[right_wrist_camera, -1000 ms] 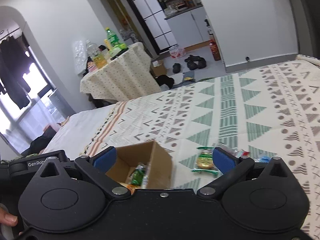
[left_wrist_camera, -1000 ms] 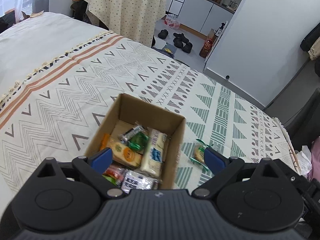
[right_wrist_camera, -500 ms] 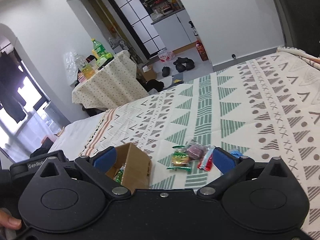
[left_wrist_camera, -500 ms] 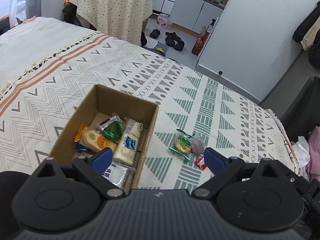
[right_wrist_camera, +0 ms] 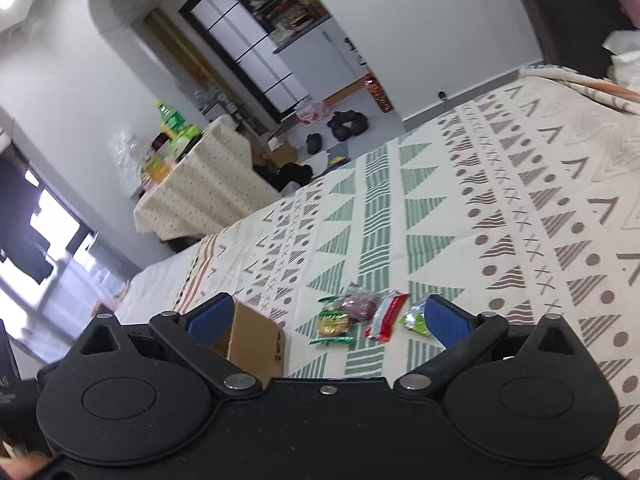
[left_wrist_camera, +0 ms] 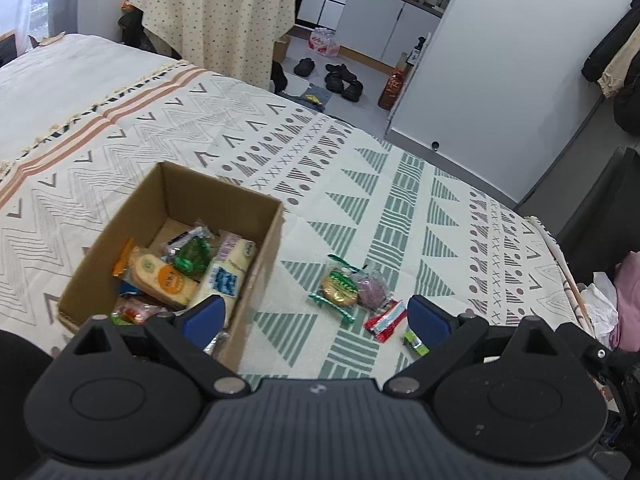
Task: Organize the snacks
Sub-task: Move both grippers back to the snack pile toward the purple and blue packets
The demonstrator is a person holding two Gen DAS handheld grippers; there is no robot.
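An open cardboard box (left_wrist_camera: 264, 236) lies on the patterned bedspread, holding several wrapped snacks such as a white-and-blue packet (left_wrist_camera: 230, 270). Right of it lie loose snacks: a green-wrapped biscuit (left_wrist_camera: 338, 286), a purple packet (left_wrist_camera: 373, 287), a red stick packet (left_wrist_camera: 386, 320) and a small green candy (left_wrist_camera: 416, 345). My left gripper (left_wrist_camera: 316, 316) is open above the box's right edge and the loose snacks, holding nothing. My right gripper (right_wrist_camera: 326, 316) is open too, tilted, with the box corner (right_wrist_camera: 256, 340), green biscuit (right_wrist_camera: 332, 322), red stick (right_wrist_camera: 386, 314) and green candy (right_wrist_camera: 414, 318) in front of it.
The bedspread (left_wrist_camera: 360, 184) stretches far and right of the snacks. Beyond the bed stand a table with a dotted cloth (left_wrist_camera: 216, 16), shoes (left_wrist_camera: 340, 78) on the floor and white cabinets (left_wrist_camera: 400, 28). Pink and white cloth (left_wrist_camera: 616, 300) lies at the bed's right edge.
Both grippers have drawn back and shifted right; the box slid left in both views and the loose snacks came into full sight. The right view has tilted. Both stay open.
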